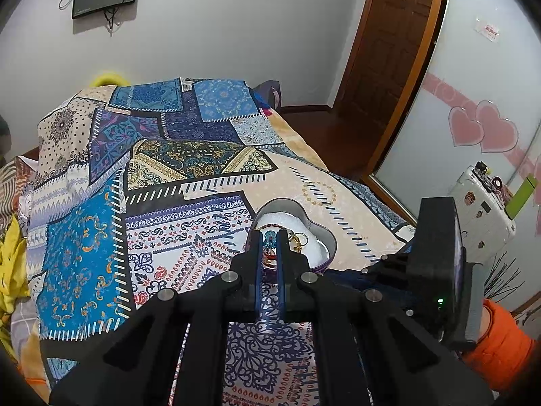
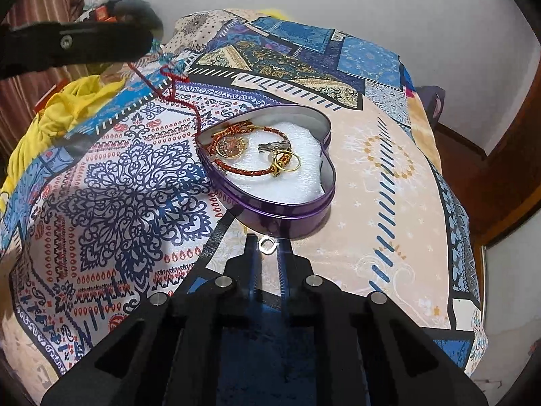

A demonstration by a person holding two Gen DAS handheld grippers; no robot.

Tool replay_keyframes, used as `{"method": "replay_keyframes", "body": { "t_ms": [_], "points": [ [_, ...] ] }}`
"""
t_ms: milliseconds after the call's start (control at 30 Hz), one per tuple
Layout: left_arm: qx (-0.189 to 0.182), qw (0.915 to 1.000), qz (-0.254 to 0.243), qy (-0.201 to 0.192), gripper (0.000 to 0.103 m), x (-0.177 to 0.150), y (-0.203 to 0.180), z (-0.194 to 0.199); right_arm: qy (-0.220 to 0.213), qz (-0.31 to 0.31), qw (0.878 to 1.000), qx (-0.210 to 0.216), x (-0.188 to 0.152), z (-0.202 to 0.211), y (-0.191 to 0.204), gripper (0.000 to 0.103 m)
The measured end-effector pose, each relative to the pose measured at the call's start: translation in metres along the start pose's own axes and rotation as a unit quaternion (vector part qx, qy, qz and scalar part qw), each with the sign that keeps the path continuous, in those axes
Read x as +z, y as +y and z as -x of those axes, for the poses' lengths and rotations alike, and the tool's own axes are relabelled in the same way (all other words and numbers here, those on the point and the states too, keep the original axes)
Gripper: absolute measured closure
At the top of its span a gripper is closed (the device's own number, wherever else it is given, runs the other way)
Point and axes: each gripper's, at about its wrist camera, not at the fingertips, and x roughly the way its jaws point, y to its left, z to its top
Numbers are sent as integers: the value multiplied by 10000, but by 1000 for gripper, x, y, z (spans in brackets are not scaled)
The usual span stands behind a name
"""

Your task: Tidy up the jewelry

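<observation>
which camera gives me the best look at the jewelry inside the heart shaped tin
The right wrist view: the heart-shaped tin sits open and unobstructed, showing the red braided bracelet and gold rings. In the left wrist view, the left gripper hides most of it.

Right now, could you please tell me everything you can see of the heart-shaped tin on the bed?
The heart-shaped tin is open, with no lid in view. Its outer wall is glossy purple metal and its inner wall bare silver. It sits flat on the patchwork bedspread. White foam padding lines the bottom. On the padding lie a red braided bracelet, a round gold pendant and gold rings. A red cord trails over the tin's rim up toward the left claw.
</observation>
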Motion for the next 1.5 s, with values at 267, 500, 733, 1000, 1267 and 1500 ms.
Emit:
{"method": "replay_keyframes", "body": {
  "t_ms": [267,500,733,1000,1267,1500],
  "points": [
    [19,9999,-96,-101,98,6,-6,8,-263,-282,9992,134,-2,21,-8,94],
    [-13,9996,-46,-282,98,18,-10,12,-877,-497,9949,93,17,58,-20,94],
    [-74,9993,27,-374,98,27,-11,3,-1107,-707,9913,125,33,58,-25,93],
    [-137,9998,103,100,98,18,-8,-35,-799,-733,9937,274,33,29,-22,93],
    [-179,9984,272,460,95,10,-3,-51,-621,-496,9963,314,32,26,-17,92],
    [2,9994,350,80,82,13,0,-11,-962,-543,9938,153,31,57,-20,85]
  ]
}}
